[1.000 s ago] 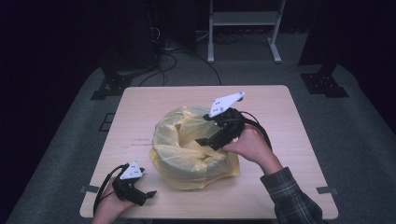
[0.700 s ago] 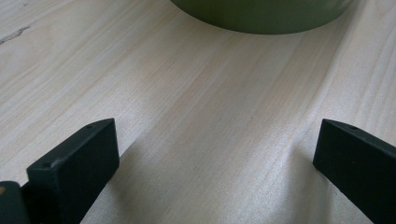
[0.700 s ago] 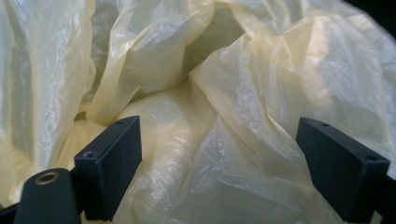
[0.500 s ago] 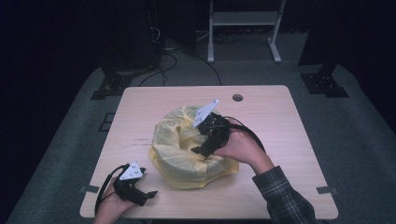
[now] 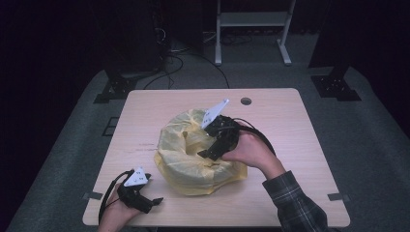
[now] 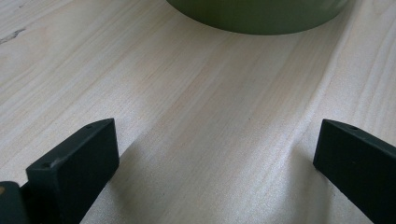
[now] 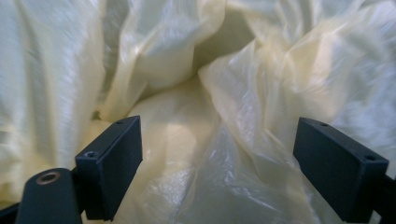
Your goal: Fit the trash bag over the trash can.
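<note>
Right gripper [image 5: 207, 153] jaws apart over the yellow bag [image 5: 193, 162]; left gripper [image 5: 152, 203] also apart, idle on the table [image 5: 290, 125]. Thin film, probably slippery, could slide out or tear when pinched.

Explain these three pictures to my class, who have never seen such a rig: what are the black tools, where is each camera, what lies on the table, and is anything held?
A person sits at a wooden table and holds a hand-operated gripper with two black jaws in each hand. One camera looks down from above. The other two ride on the grippers and look out between their jaws. On the table lies a crumpled yellow plastic bag. The right gripper hangs over the middle of the bag, jaws wide apart with plastic in front of them, nothing pinched. The left gripper rests near the table's front edge, jaws open over bare wood, holding nothing.
</note>
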The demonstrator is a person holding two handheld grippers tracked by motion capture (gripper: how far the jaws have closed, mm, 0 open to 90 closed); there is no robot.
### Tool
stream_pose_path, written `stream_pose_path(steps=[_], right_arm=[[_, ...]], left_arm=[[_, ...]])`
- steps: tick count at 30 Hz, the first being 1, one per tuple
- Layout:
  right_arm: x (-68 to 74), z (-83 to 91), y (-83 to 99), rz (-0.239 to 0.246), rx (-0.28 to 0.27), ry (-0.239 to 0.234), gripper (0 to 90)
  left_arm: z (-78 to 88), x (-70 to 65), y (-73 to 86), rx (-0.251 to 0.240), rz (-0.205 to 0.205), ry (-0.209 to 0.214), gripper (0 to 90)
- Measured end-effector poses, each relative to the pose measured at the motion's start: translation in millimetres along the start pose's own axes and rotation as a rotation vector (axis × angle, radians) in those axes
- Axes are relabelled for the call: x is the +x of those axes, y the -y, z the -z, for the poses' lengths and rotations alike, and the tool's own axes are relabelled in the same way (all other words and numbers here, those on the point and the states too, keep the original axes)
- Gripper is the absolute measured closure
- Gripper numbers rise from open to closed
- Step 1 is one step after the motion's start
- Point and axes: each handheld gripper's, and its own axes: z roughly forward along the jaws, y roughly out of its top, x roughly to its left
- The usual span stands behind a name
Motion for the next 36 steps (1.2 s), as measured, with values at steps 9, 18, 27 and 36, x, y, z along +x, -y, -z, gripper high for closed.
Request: stream_pose_path(steps=[9, 18, 27, 36], right_arm=[[4.2, 19.7, -31.3, 0.023, -0.132, 0.004, 14.8], [3.8, -21.0, -64.3, 0.025, -0.131, -0.038, 14.8], [1.7, -60.7, -66.0, 0.024, 0.037, -0.039, 14.7], [-1.6, -78.5, -63.5, 0.006, 0.176, -0.031, 14.7]], left_arm=[[0.0, 0.0, 0.0, 0.0, 0.0, 0.0, 0.0], [0.0, 0.0, 0.0, 0.001, 0.0, 0.001, 0.0], [0.0, 0.1, 0.0, 0.0, 0.0, 0.002, 0.0], [0.0, 0.1, 0.0, 0.0, -0.001, 0.001, 0.0]])
